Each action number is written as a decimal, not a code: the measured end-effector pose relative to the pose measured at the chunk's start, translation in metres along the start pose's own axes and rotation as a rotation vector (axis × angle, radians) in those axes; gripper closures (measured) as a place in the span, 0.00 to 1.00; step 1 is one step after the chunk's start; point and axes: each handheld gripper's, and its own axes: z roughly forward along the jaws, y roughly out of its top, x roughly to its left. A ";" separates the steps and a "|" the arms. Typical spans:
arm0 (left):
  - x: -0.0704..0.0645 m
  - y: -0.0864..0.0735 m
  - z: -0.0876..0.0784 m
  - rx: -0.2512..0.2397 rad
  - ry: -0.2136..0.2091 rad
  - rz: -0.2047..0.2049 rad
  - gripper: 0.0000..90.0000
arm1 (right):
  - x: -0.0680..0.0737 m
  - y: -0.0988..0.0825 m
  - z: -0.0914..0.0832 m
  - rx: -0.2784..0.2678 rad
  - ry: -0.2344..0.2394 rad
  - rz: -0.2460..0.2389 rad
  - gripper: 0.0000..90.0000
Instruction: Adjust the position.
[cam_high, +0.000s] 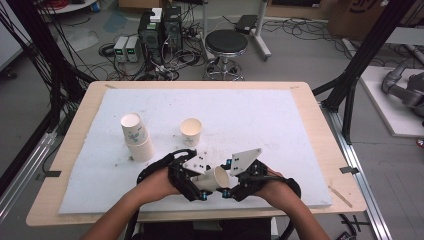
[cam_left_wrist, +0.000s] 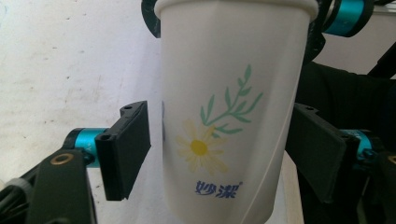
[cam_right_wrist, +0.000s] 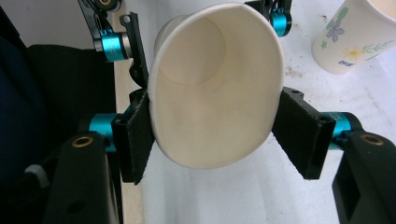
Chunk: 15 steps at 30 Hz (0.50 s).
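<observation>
Because the empty paper cup (cam_right_wrist: 217, 88), held lying sideways over the counter's (cam_high: 280, 120) near edge, is light and crushable, the right claw (cam_right_wrist: 217, 135) already ovals its rim while the left claw (cam_left_wrist: 219, 149) brackets its base, one pad apparently apart, so grip gently.

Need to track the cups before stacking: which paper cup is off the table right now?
The daisy-printed paper cup between the two grippers, tilted on its side. The stacked cups at left and the single cup beyond stand upright on the white mat.
</observation>
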 end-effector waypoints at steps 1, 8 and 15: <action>0.000 0.000 0.000 0.004 -0.002 0.002 0.28 | 0.000 0.001 0.000 0.003 0.001 -0.001 0.37; 0.002 0.001 0.002 0.019 -0.014 -0.001 0.33 | 0.001 0.006 0.001 0.035 -0.001 -0.023 0.37; 0.002 0.001 0.004 0.020 -0.034 -0.004 0.39 | 0.002 0.009 0.002 0.049 -0.005 -0.038 0.37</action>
